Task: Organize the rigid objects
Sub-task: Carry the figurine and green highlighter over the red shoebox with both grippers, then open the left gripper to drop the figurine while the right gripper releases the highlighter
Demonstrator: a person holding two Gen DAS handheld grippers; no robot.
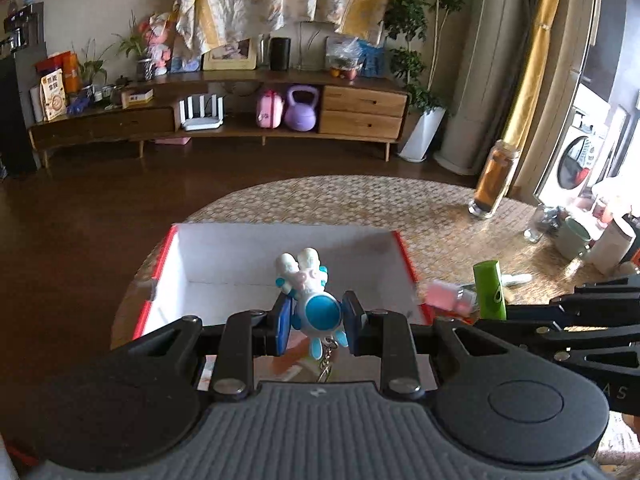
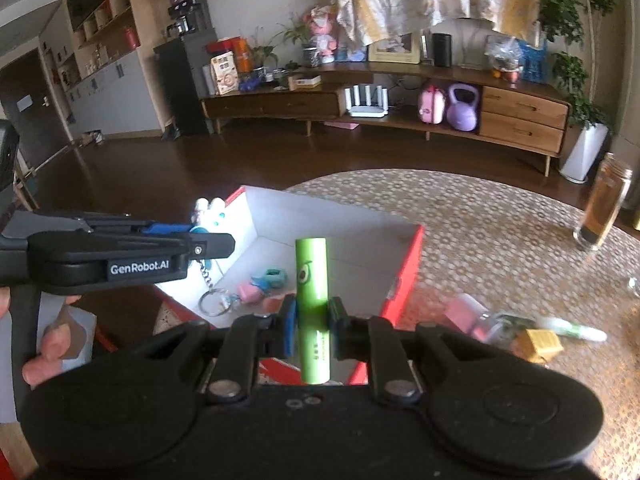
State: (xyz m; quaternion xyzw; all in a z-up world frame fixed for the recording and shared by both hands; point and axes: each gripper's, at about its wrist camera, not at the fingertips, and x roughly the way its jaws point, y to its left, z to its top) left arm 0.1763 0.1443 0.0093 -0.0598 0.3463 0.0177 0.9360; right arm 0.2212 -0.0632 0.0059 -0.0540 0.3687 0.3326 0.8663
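Note:
My left gripper [image 1: 316, 318] is shut on a blue and white bunny keychain toy [image 1: 310, 296], held over the near edge of a red box [image 1: 162, 260] with a white inside. Its chain and key ring [image 2: 214, 300] dangle below it in the right wrist view. My right gripper [image 2: 314, 316] is shut on an upright green tube with an avocado face [image 2: 312, 292], also above the box's near side. The tube [image 1: 489, 290] shows at the right of the left wrist view. A small pink and teal toy [image 2: 260, 284] lies inside the box [image 2: 404, 276].
The box sits on a round table with a patterned cloth [image 1: 400, 208]. A glass bottle of amber liquid [image 1: 494, 178] stands at the far right. Pink, yellow and white small items [image 2: 516, 328] lie right of the box. Cups [image 1: 572, 236] crowd the right edge. A hand [image 2: 44, 344] holds the left gripper.

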